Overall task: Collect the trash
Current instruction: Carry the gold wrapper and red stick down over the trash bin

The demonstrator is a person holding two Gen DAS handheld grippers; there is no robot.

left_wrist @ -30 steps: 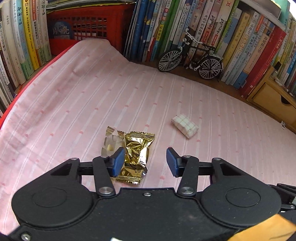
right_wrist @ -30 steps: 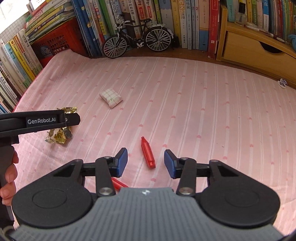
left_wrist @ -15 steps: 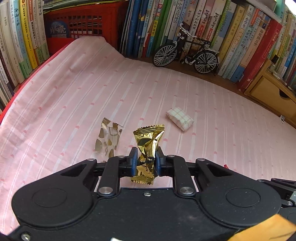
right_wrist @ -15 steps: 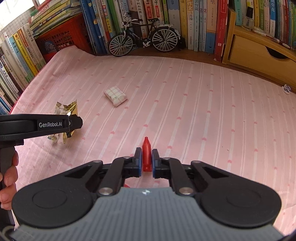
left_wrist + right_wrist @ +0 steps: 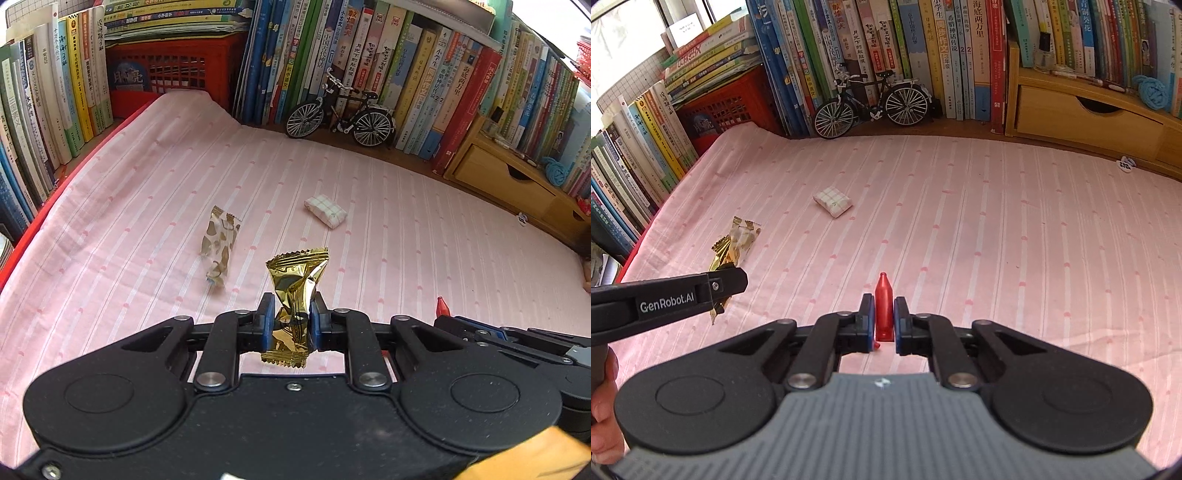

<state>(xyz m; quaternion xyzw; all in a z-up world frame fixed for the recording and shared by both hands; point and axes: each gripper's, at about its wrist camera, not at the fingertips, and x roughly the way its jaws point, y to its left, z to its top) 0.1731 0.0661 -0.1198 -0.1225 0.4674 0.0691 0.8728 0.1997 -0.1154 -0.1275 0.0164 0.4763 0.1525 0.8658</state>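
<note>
gold wrapper: glossy crinkled foil | tablecloth: matt striped cloth | drawer box: wood

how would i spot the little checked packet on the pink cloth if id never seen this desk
Find the model bicycle parked against the books, then come forward onto the pink striped cloth. The checked packet lies there alone: a small white pillow-shaped block with a faint grid print, unlike the clear gold-spotted wrapper to its left.

Wrapper on cloth, left of packet; bicycle behind, before books
</note>
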